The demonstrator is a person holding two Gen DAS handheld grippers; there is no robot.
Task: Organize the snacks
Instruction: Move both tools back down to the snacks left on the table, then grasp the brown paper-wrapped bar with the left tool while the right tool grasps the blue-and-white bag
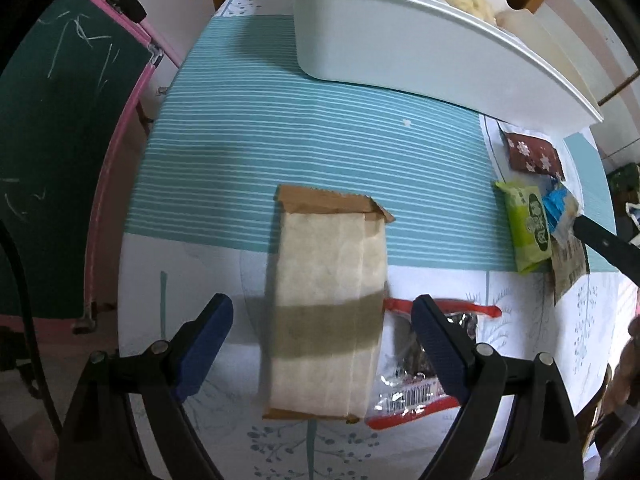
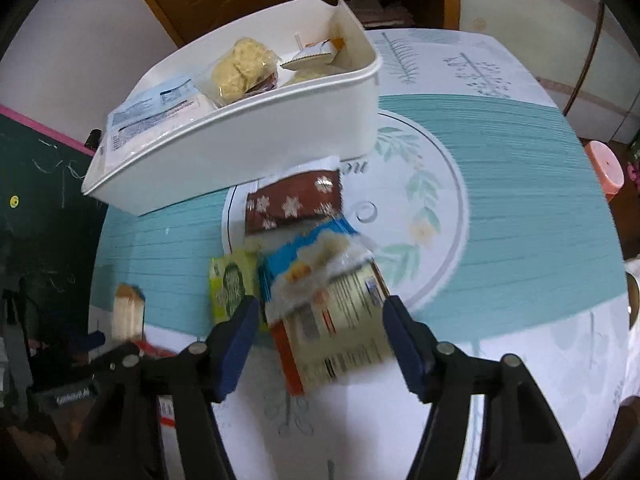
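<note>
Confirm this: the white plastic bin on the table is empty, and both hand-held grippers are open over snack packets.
Not empty. The right wrist view shows the white plastic bin already holding several snack packets. The rest stands: the left hand-held gripper and the right hand-held gripper are both open over packets.

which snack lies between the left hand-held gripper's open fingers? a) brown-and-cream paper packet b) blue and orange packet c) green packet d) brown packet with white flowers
a: in the left wrist view the paper packet lies flat on the table between the left hand-held gripper fingers, which stand apart and clear of it.
</note>
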